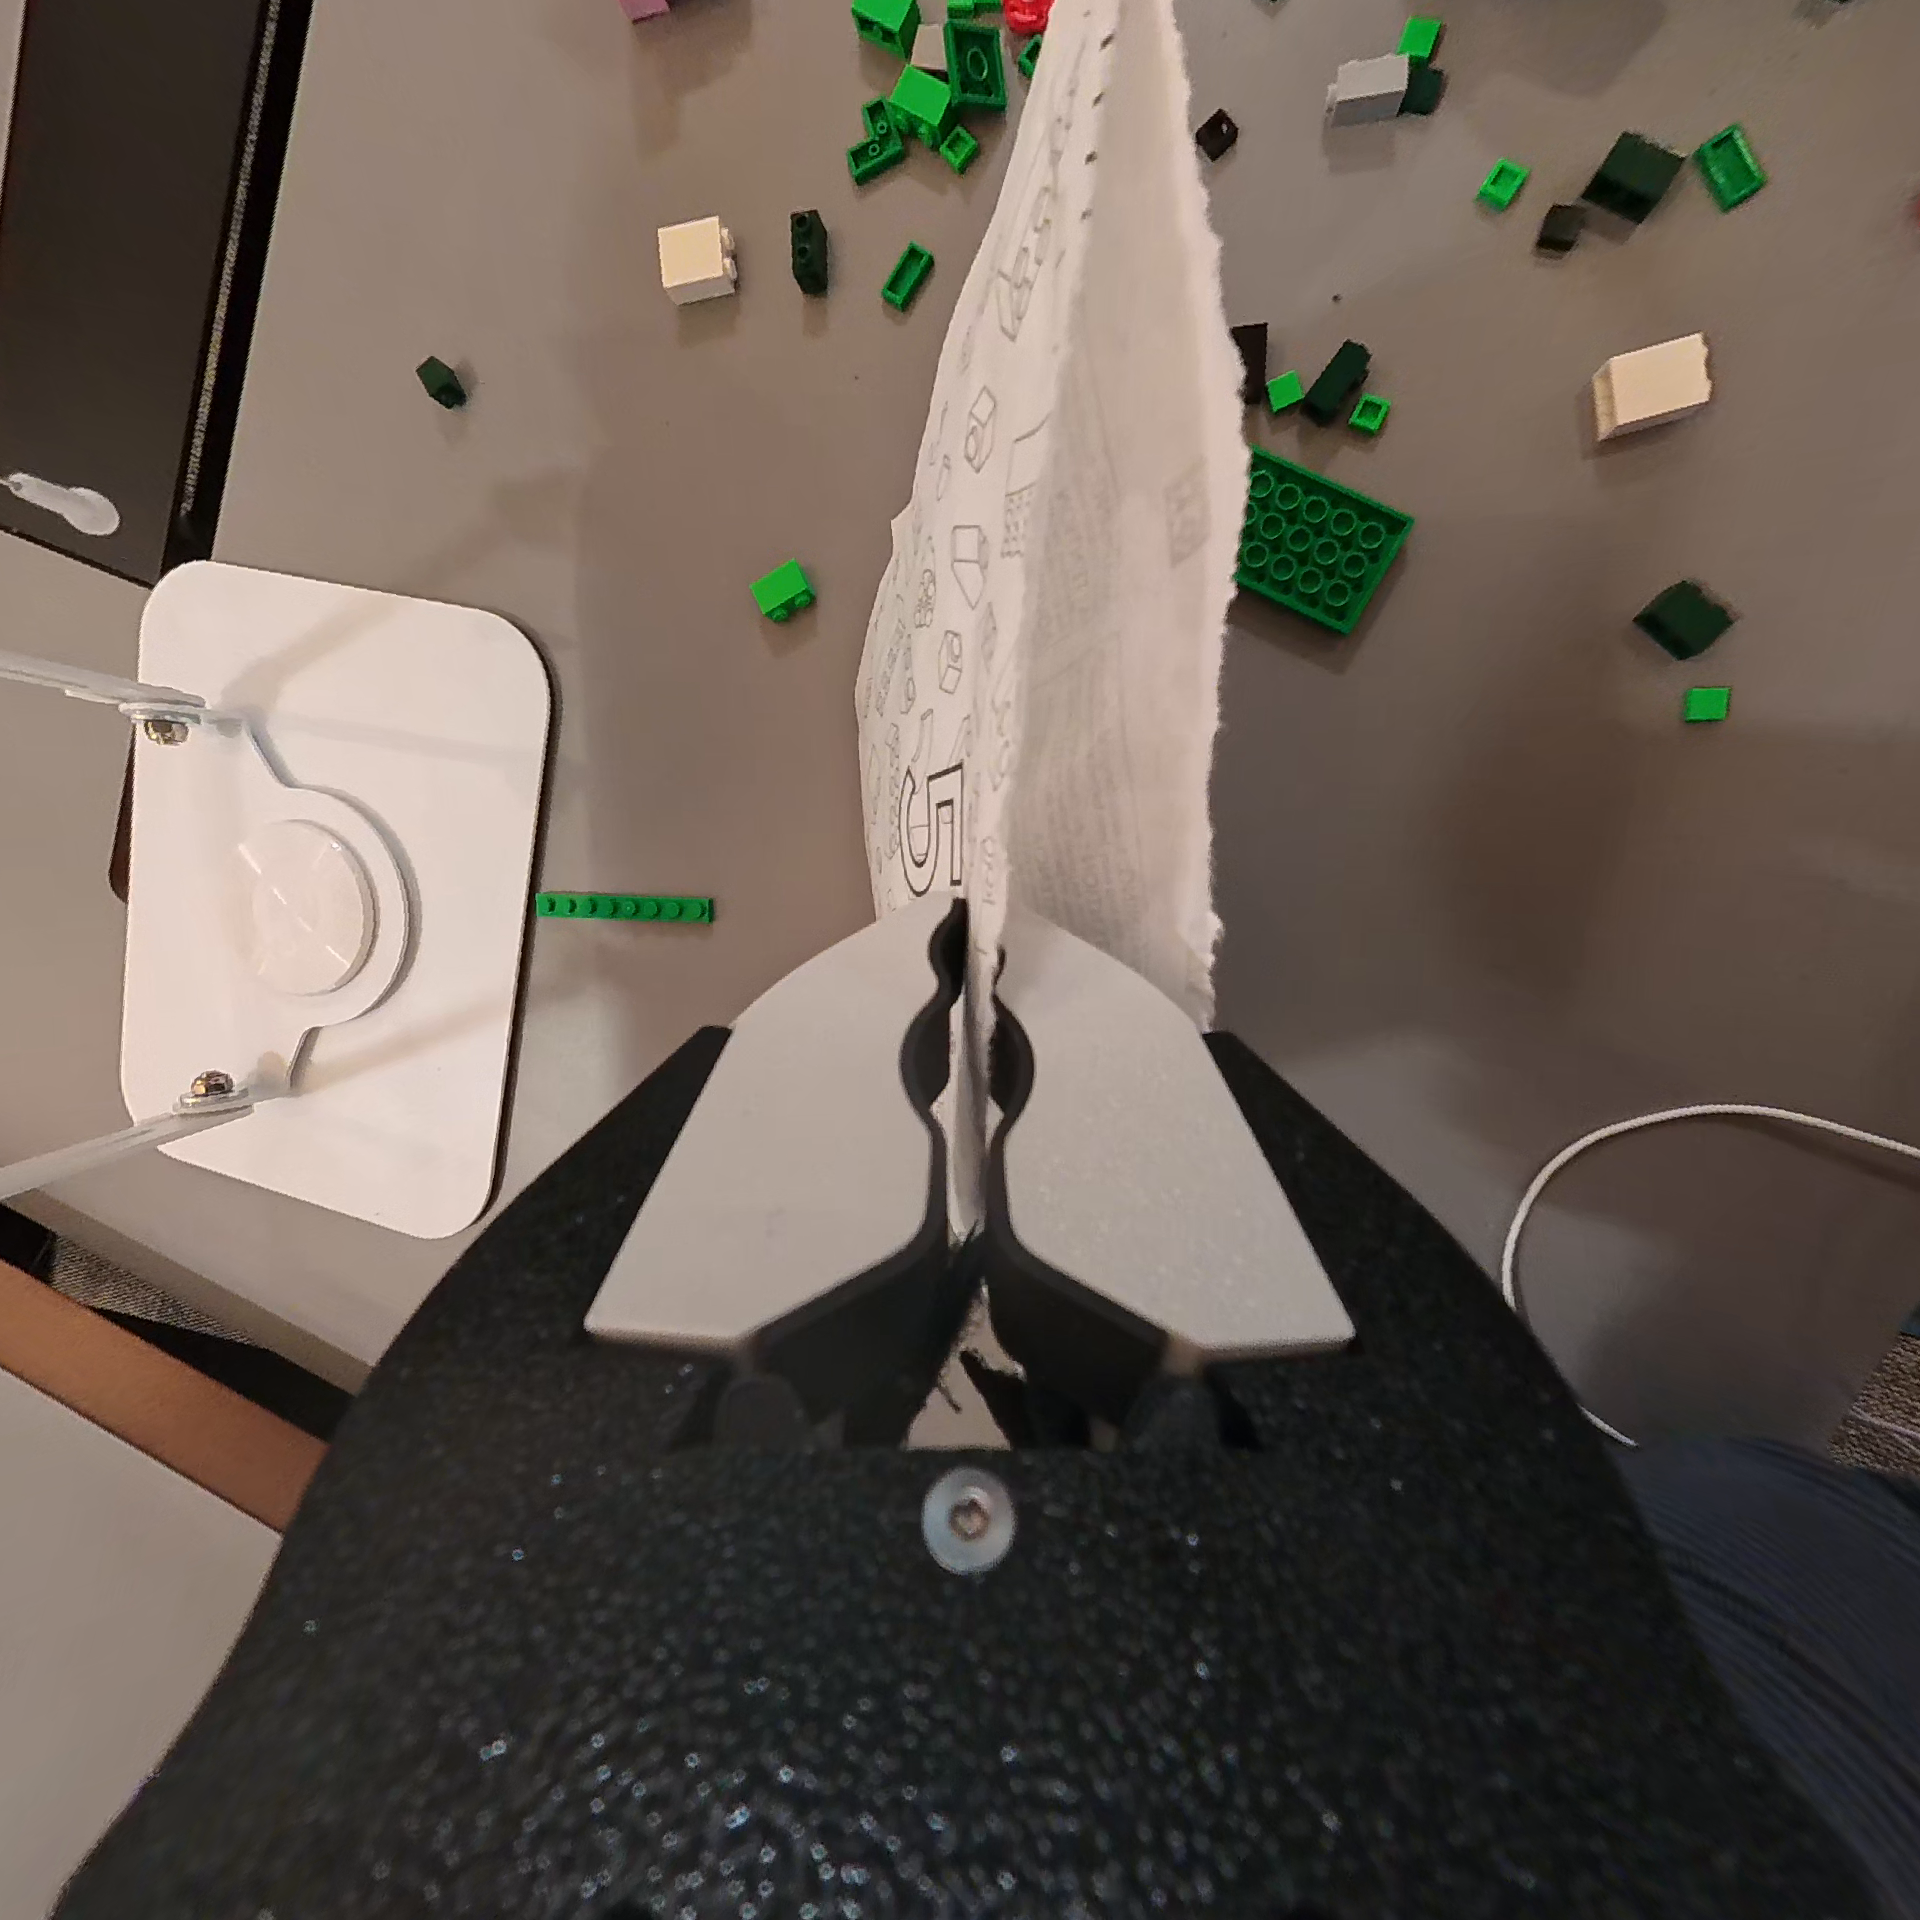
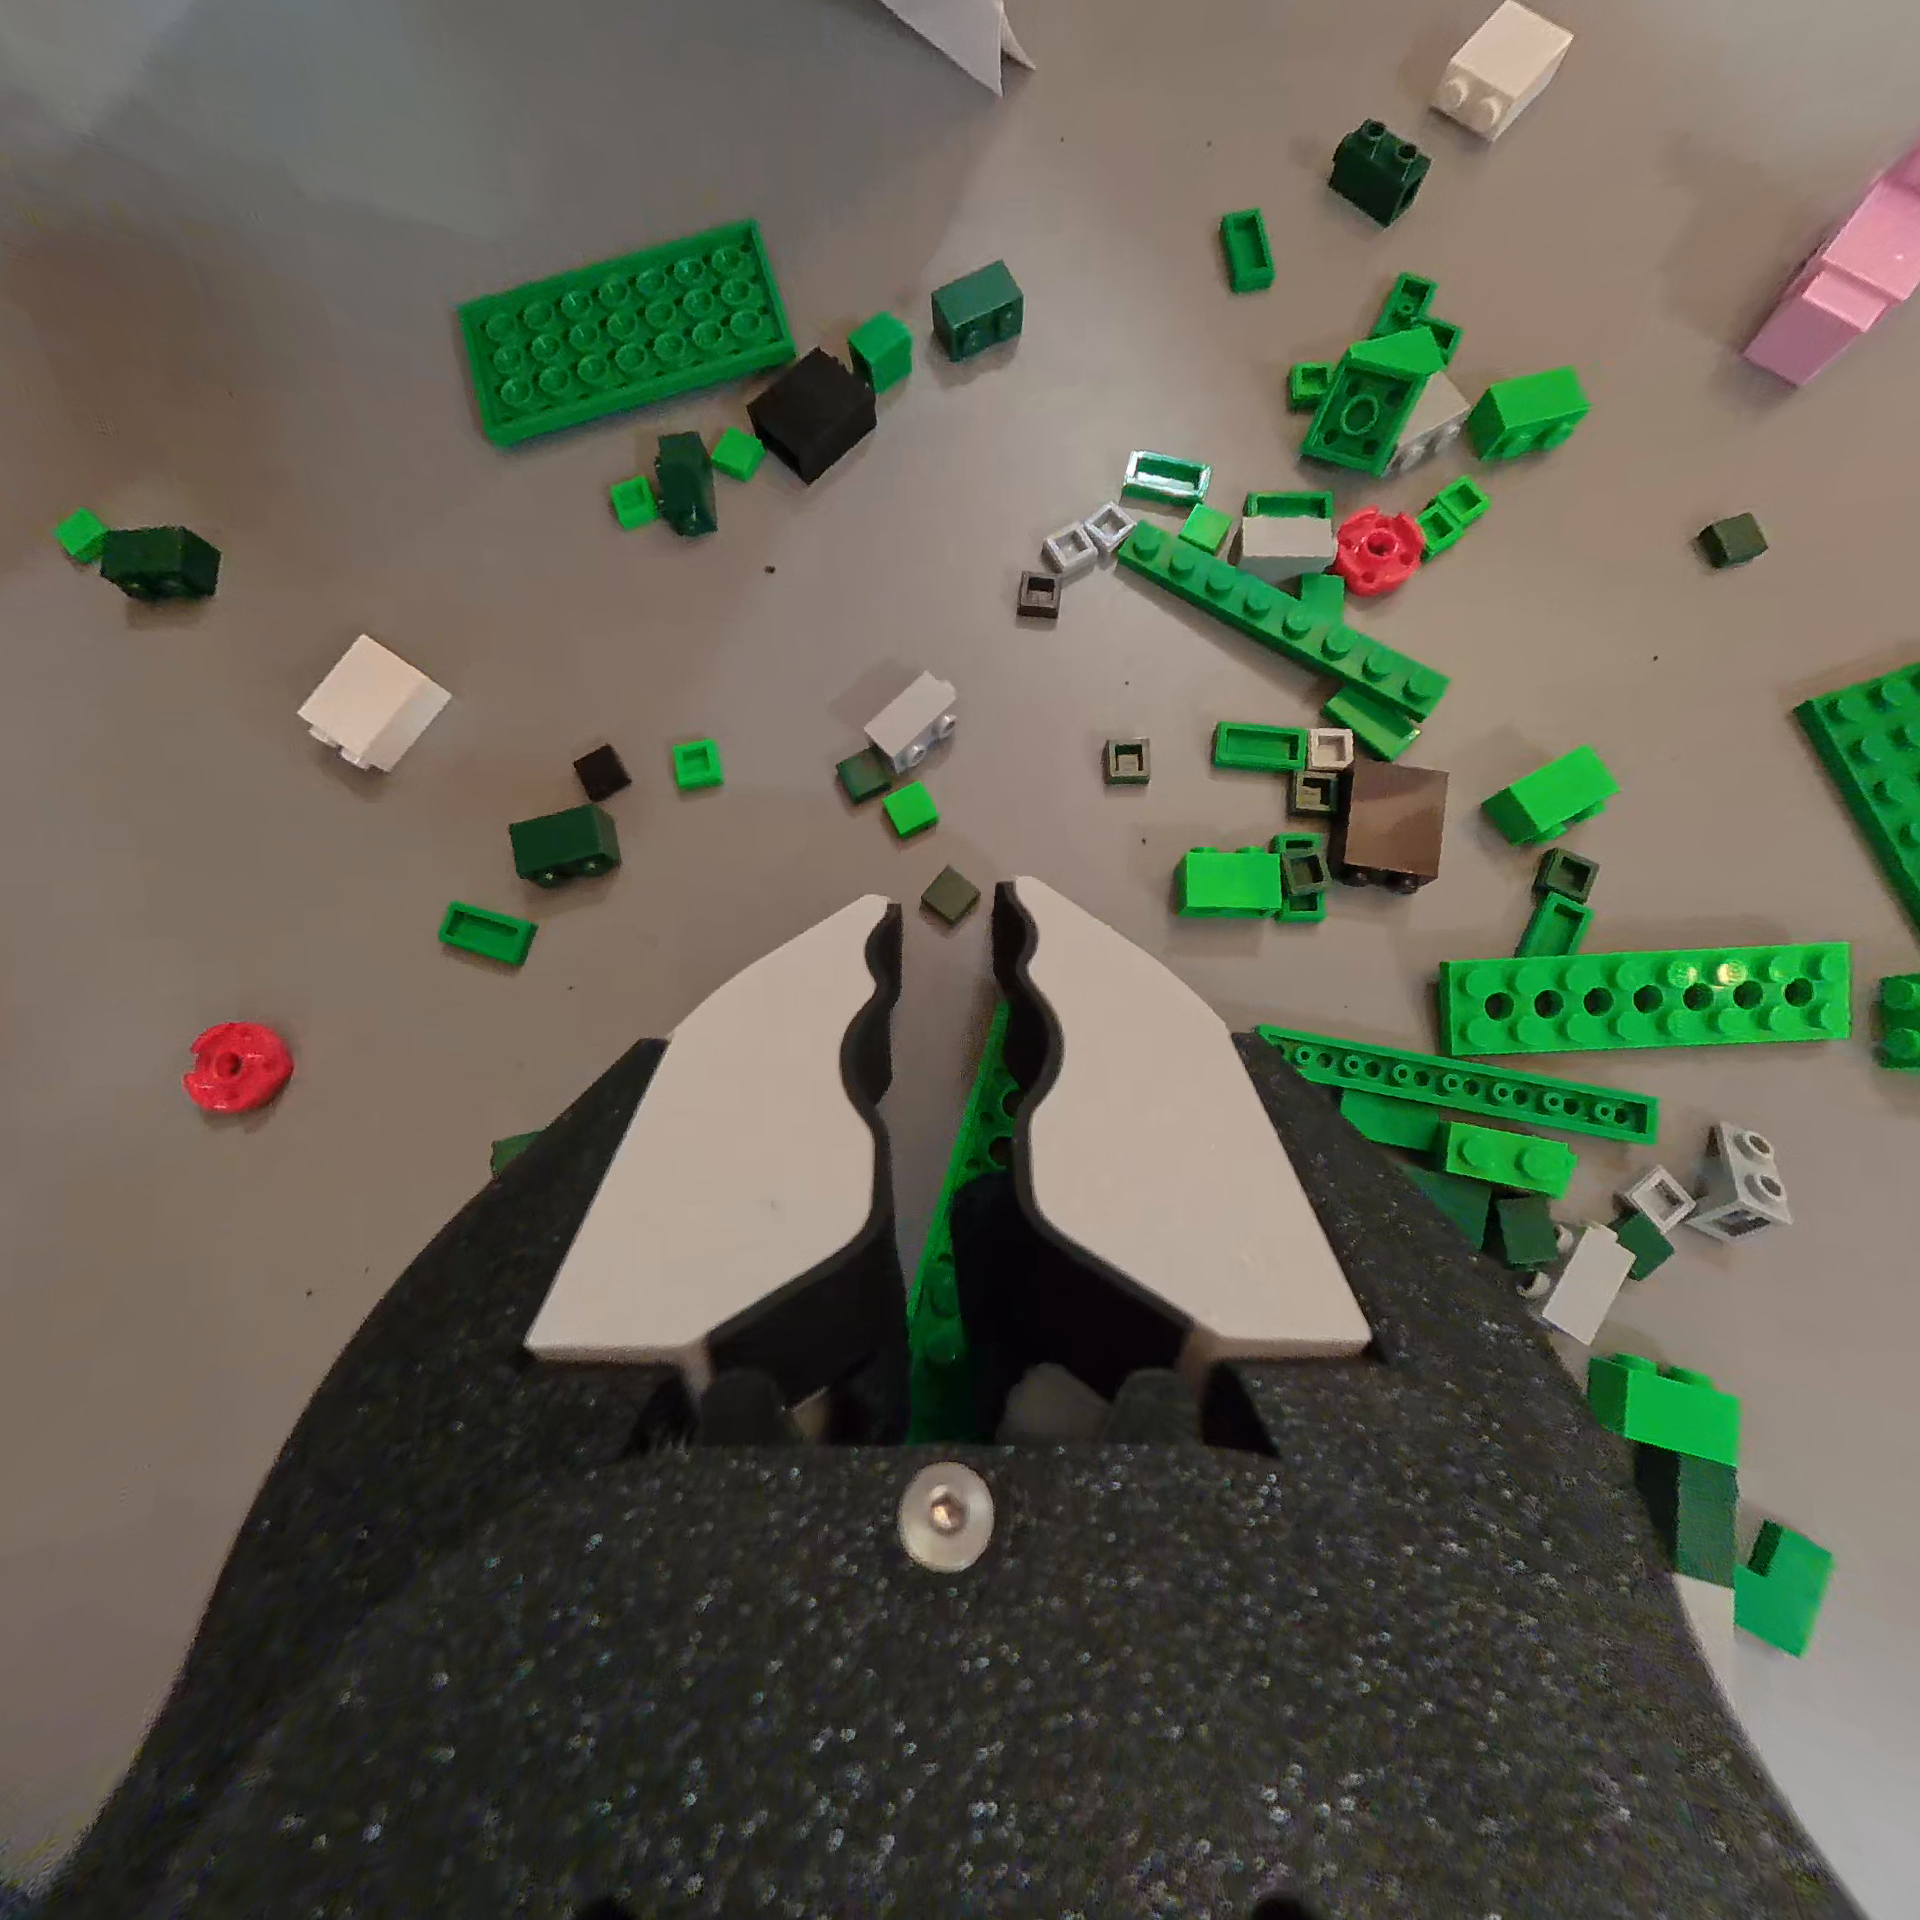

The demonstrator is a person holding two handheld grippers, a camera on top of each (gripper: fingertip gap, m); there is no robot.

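Left gripper: your left gripper [image 1: 971,935] has its jaws pressed together on a torn white paper bag [image 1: 1091,540], pinching its lower edge so the bag stands up and away from the camera, above the surface.
Paper bag: it is printed with line drawings of bricks; its right edge is ragged, and it hides part of the green studded plate [image 1: 1325,540] lying behind it.
Left side: a white flat base [image 1: 343,1122] with a metal bracket screwed onto it sits at the surface's edge, and a thin green strip [image 1: 623,909] lies just beside it.
Right side: a white cable [image 1: 1558,1164] curves across the grey surface [image 1: 1558,935] near the gripper.
Right gripper: your right gripper [image 2: 945,920] hovers over scattered bricks with its jaws slightly spread, a narrow gap between the tips.
Between the jaws: a long green plate [image 2: 961,1174] shows edge-on in the gap, close to the right jaw; you cannot tell whether it is gripped or lying underneath.
Nearest piece: a small dark green tile [image 2: 951,896] lies on the surface just ahead of the tips.
Around it: a large green plate [image 2: 623,332] sits far left, 1 red round piece [image 2: 237,1065] lies left of the gripper, another red round piece [image 2: 1377,551] lies in the pile to the right, and a brown brick [image 2: 1392,821] sits near the right jaw.
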